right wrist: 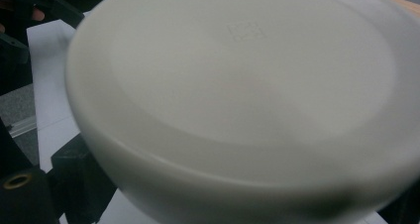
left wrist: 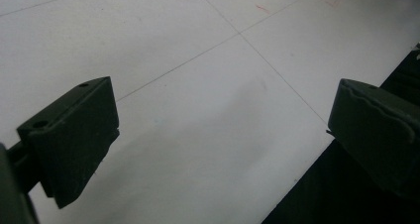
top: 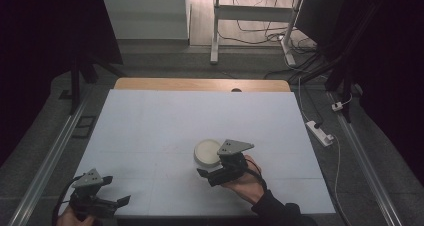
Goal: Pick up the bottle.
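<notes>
Cream-white bowl (top: 207, 152), black claw (top: 214, 175) with grey plate, pale blue-white table (top: 150, 131), tan wooden edge

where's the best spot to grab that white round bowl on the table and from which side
Probably by the rim nearest the person. The white round bowl looks turned bottom up, showing a flat base and smooth curved wall with no handle. The right gripper already sits at that near side, so one jaw could slide under the edge from there. The left gripper stands farther off, open.
</notes>
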A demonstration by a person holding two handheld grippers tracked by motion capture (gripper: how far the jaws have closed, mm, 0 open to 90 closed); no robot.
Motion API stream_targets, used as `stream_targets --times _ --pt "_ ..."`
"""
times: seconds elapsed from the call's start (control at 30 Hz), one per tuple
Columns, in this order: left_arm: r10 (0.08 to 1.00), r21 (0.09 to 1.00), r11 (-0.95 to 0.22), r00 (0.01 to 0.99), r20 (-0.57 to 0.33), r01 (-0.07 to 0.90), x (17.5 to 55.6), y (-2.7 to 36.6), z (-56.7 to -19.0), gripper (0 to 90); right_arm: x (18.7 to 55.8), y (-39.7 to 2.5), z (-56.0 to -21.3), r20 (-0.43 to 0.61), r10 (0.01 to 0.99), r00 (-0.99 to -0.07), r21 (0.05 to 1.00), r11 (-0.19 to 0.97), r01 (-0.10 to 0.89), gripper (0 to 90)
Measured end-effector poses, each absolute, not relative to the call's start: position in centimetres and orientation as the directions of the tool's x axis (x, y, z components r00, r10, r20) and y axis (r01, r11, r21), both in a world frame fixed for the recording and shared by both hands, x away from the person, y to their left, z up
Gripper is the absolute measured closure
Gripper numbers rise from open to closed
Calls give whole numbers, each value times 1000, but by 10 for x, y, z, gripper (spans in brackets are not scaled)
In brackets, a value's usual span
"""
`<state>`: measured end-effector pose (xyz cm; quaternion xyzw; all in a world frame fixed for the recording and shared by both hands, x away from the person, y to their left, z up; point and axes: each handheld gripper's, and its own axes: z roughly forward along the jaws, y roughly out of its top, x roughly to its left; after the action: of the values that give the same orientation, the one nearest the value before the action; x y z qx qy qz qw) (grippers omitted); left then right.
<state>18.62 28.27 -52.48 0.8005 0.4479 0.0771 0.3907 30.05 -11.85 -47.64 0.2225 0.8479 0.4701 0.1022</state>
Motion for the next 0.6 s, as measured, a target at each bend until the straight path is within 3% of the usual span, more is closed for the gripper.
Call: stream_targets --times 0.6 --pt "770 686 -307 595 -228 660 187 281 -525 0 295 -111 -478 38 439 -898 844 467 264 63"
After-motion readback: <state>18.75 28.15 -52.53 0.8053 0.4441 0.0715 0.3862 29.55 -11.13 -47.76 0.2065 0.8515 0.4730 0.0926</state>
